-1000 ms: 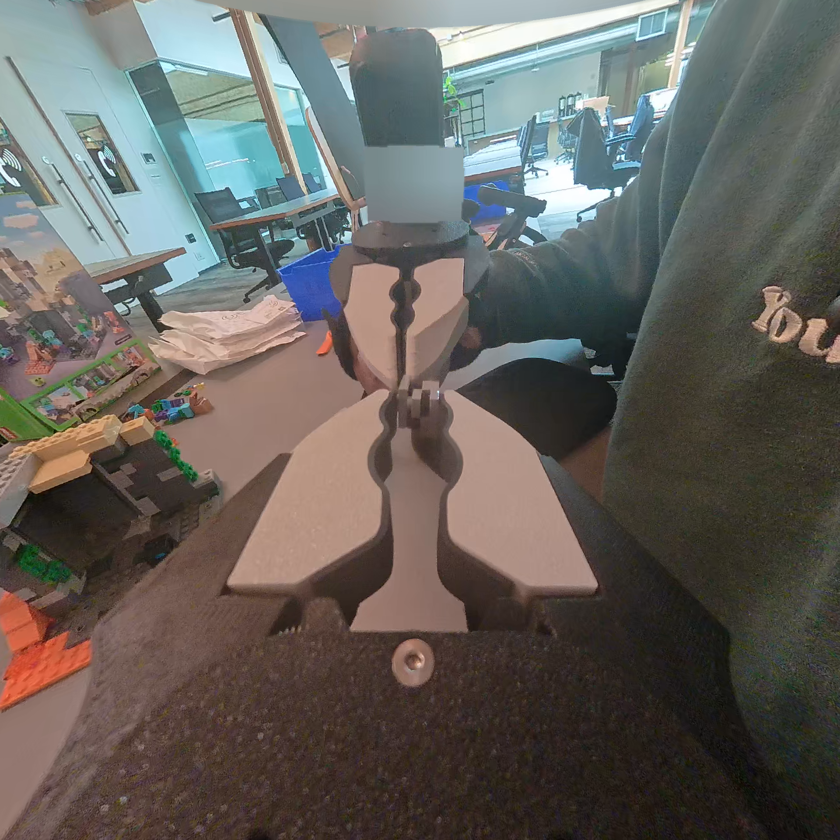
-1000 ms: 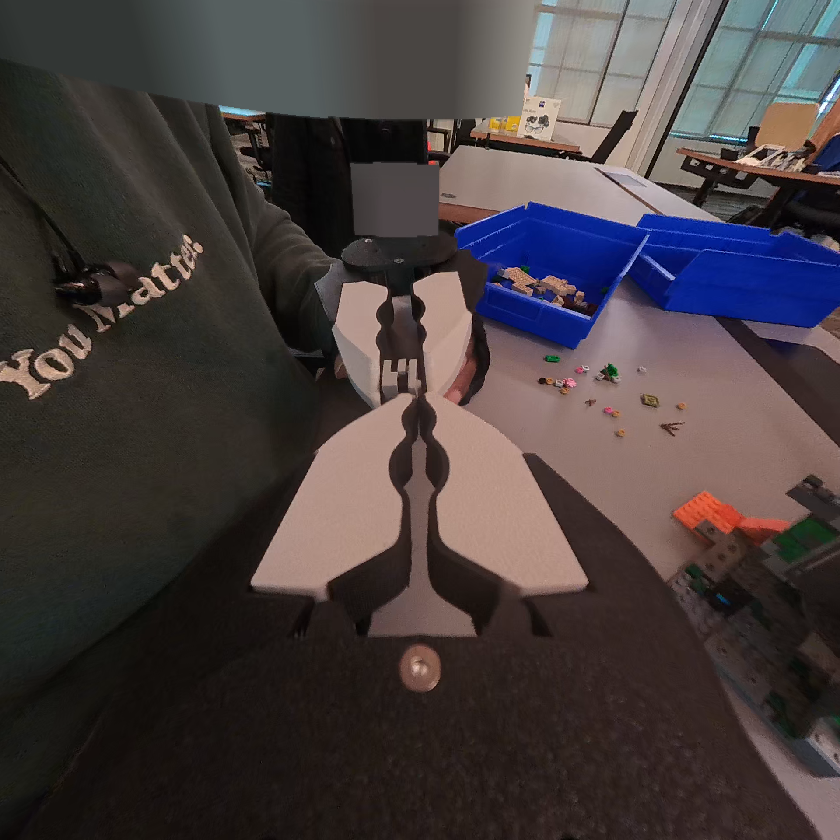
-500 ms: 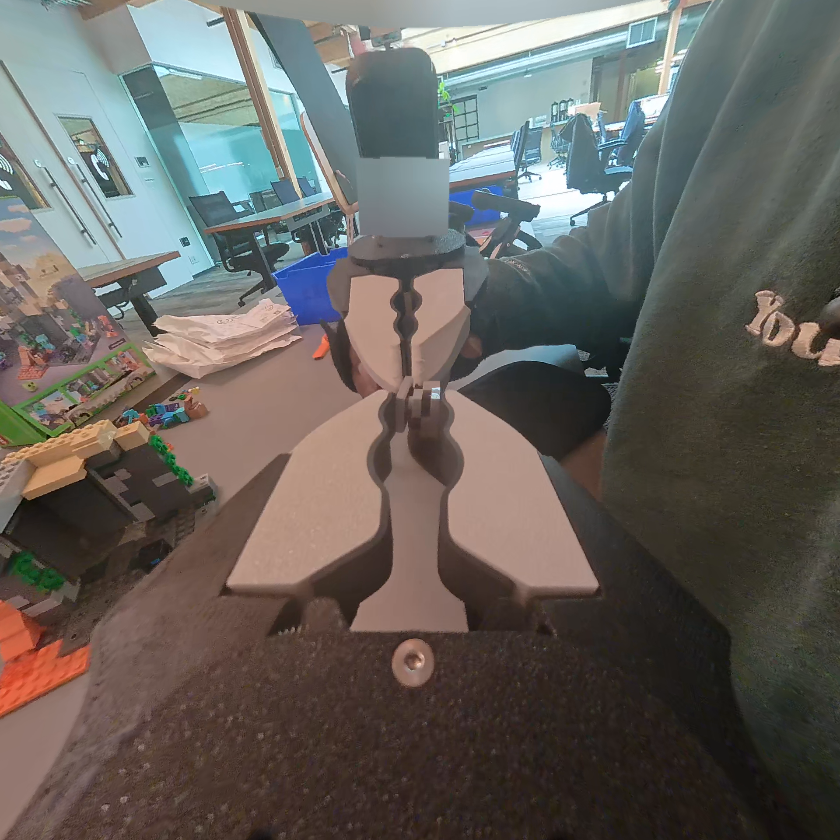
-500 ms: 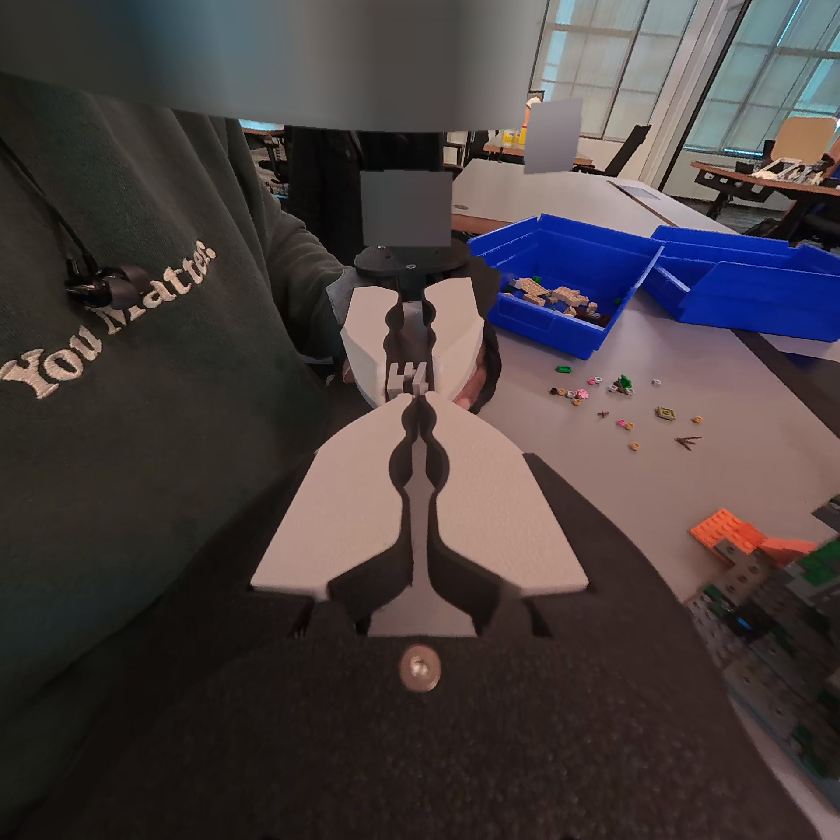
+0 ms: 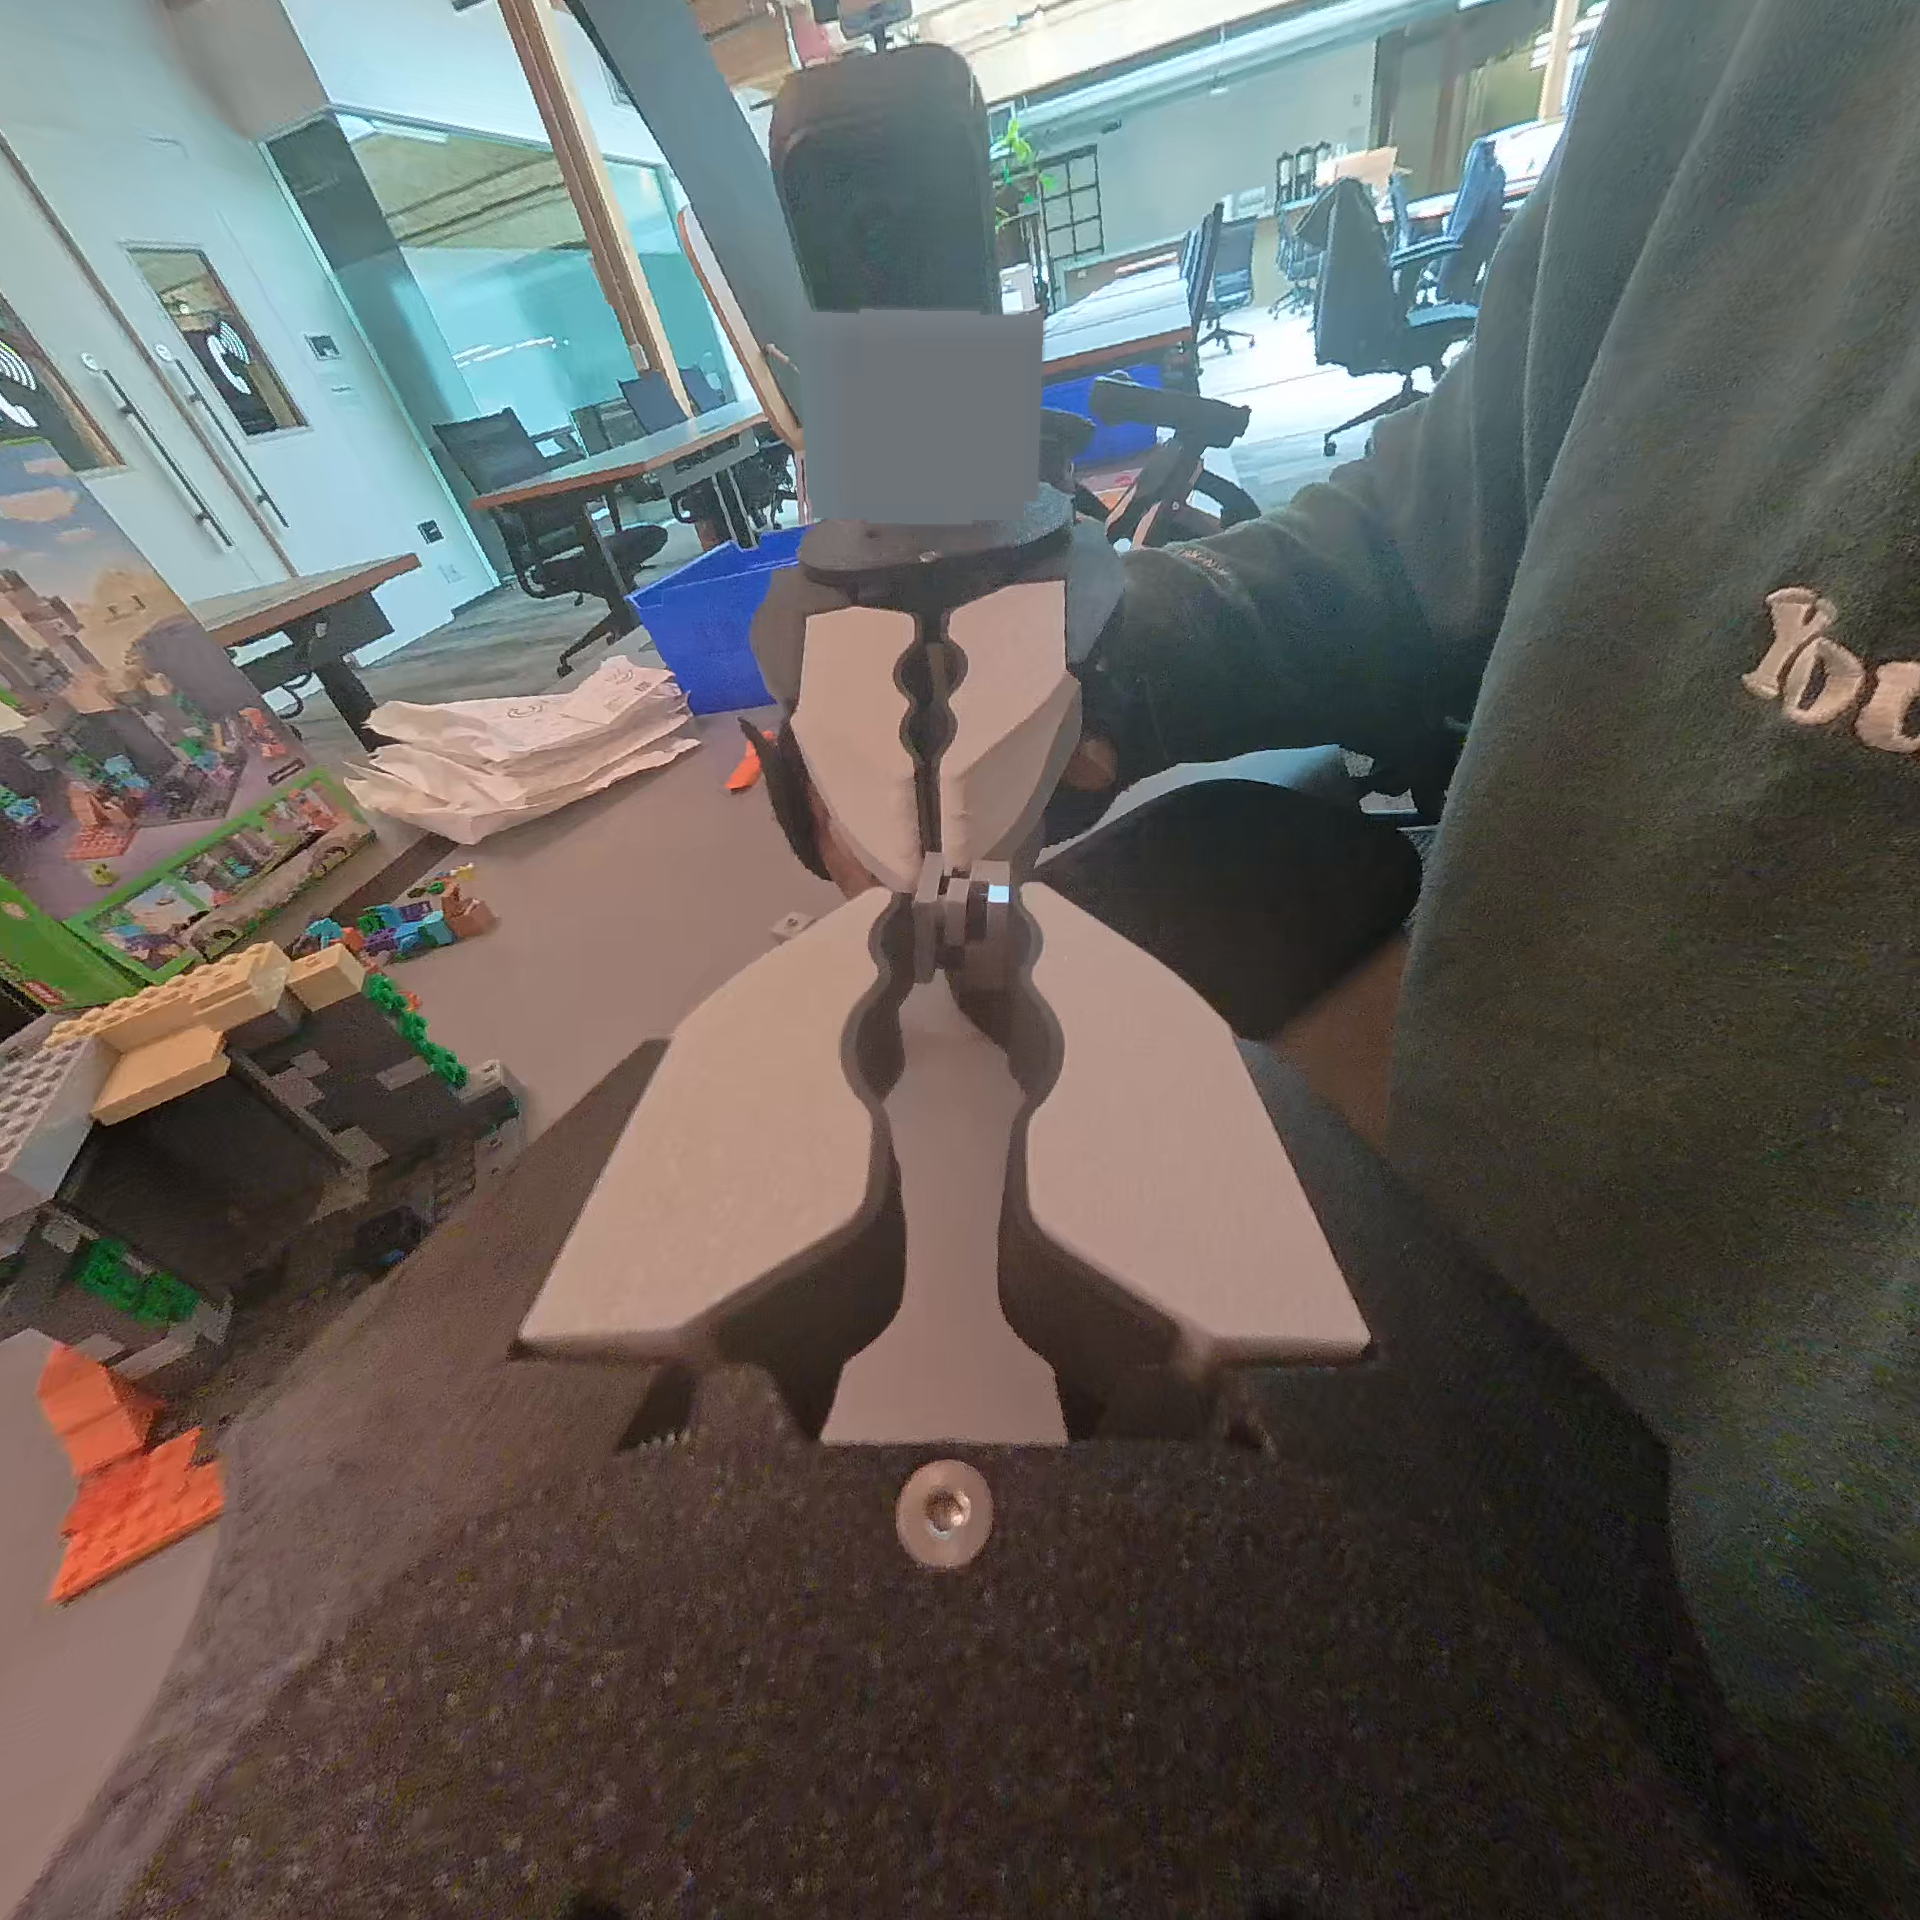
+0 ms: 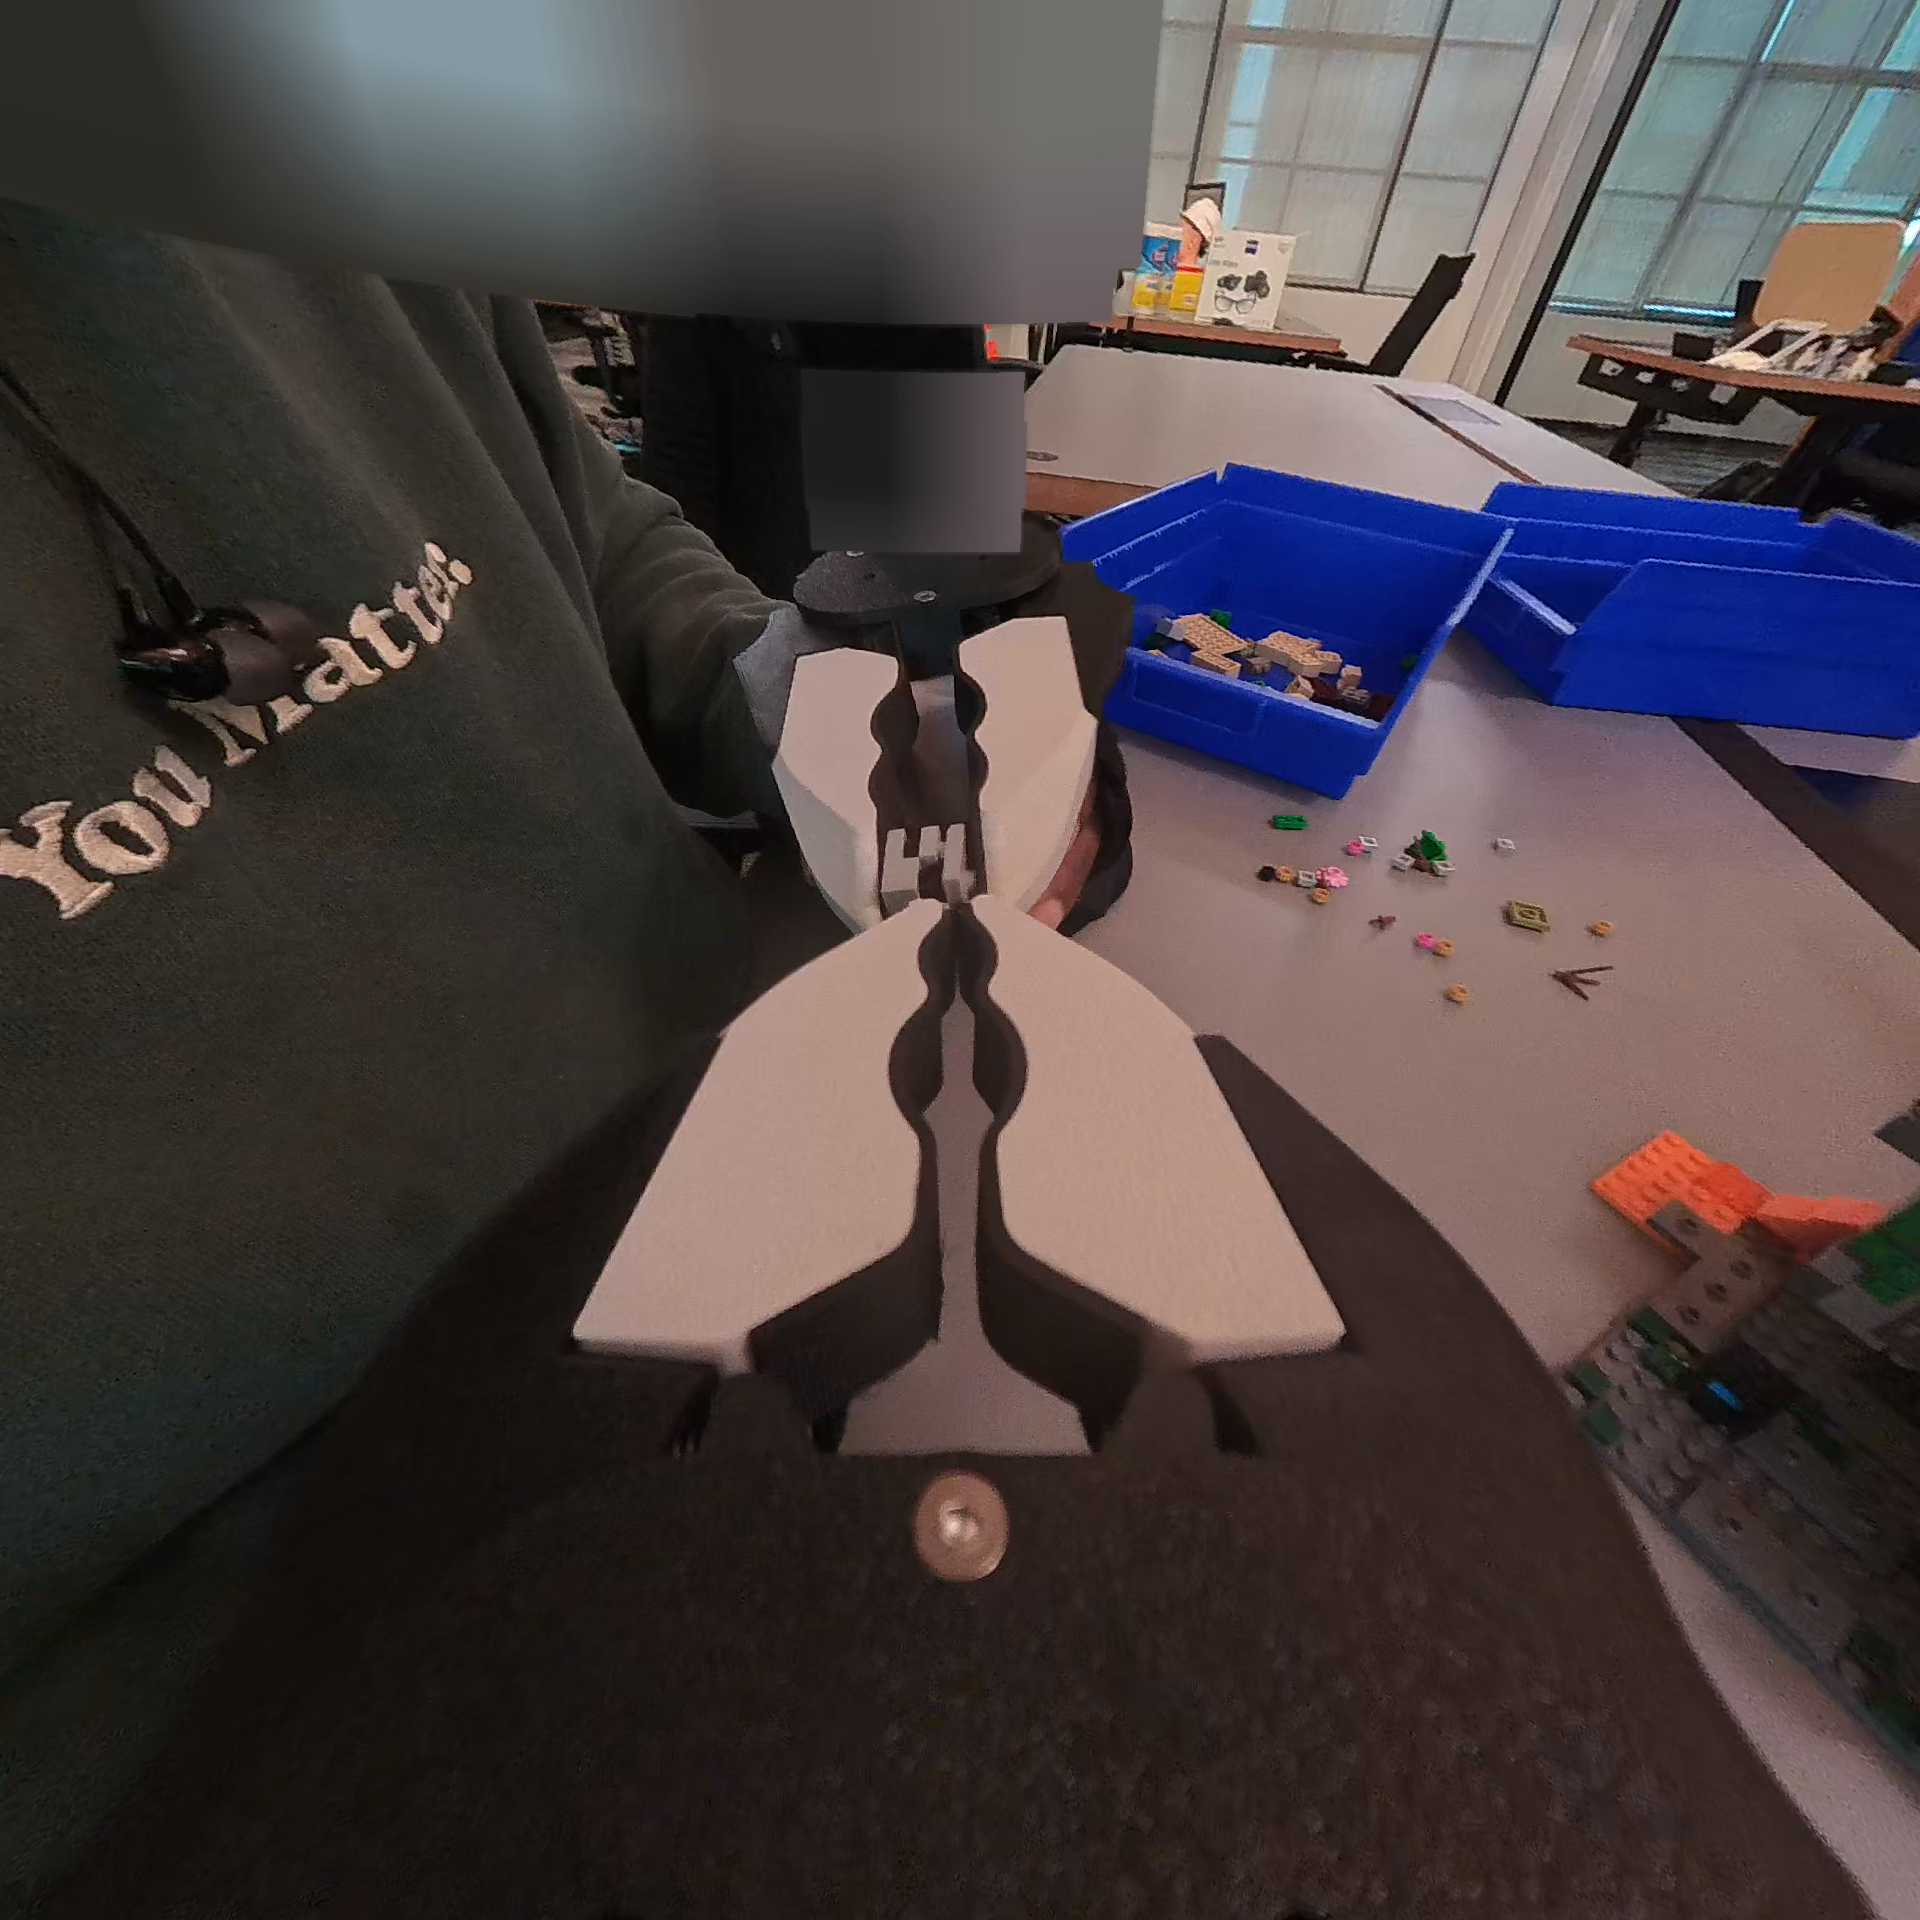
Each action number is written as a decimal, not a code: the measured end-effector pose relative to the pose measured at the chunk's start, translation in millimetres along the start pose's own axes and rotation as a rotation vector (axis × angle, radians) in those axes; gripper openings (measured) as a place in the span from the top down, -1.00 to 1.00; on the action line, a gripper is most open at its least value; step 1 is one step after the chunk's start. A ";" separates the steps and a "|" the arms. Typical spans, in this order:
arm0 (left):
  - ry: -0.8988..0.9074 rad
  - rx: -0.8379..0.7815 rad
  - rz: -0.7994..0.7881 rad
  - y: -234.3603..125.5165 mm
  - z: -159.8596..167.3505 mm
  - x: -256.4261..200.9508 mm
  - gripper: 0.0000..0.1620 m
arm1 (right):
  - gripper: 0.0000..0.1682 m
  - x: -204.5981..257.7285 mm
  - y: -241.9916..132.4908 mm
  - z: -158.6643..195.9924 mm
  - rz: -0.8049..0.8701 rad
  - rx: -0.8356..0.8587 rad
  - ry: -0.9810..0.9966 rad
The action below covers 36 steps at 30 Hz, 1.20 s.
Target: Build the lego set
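Observation:
Both grippers meet tip to tip in the air in front of a person in a dark green sweatshirt. My left gripper (image 5: 948, 920) is shut on a small grey studded lego piece (image 5: 982, 902); it also shows in the right wrist view (image 6: 914, 857). My right gripper (image 6: 951, 912) is shut, its jaws nearly touching, on a small thin light piece (image 6: 958, 883) pressed against the grey one. The partly built dark grey, tan and green lego model (image 5: 260, 1101) stands on the grey table at lower left; it also shows in the right wrist view (image 6: 1766, 1434).
Orange plates (image 5: 125, 1496) (image 6: 1704, 1184) lie at the model's edge. Two blue bins (image 6: 1299, 613) (image 6: 1714, 623) stand on the table, one with tan pieces. Small loose pieces (image 6: 1403, 894) are scattered. The set's box (image 5: 125, 748), white bags (image 5: 520, 727) and coloured bits (image 5: 416, 920) lie at left. Both grippers' tips are close together, under 4 cm apart.
Both grippers stay shut and tip to tip. They have lifted a little together, so the table and model sit lower in both views. The two small pieces stay pressed together.

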<state>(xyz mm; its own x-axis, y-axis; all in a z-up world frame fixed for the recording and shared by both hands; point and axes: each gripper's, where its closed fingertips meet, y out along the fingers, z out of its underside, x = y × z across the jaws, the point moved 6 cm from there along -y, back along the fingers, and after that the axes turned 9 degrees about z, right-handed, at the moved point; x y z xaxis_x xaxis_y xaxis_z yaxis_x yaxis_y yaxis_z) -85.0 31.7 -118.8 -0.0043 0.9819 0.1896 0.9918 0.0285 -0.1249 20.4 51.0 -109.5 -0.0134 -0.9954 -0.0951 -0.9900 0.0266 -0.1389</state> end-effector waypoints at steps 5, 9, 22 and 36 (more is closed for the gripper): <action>-0.001 0.030 0.026 1.2 1.0 1.2 0.79 | 0.92 3.6 -2.4 1.0 -0.007 0.000 -0.012; 0.009 0.062 0.037 1.1 0.0 2.7 0.79 | 0.87 5.1 -3.0 -1.3 0.009 0.009 -0.042; -0.004 0.109 0.023 8.1 -3.4 3.9 0.80 | 0.85 5.5 -2.0 -8.9 -0.002 0.037 -0.086; 0.038 0.096 0.030 11.2 -11.2 3.6 0.80 | 0.86 1.2 -11.0 -18.2 0.027 -0.051 -0.074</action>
<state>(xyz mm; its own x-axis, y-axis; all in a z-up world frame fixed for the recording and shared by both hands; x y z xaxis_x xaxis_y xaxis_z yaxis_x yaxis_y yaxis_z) -72.4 33.4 -108.6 0.0315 0.9749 0.2205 0.9746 0.0189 -0.2230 28.8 47.9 -90.2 -0.0314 -0.9848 -0.1707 -0.9953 0.0465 -0.0853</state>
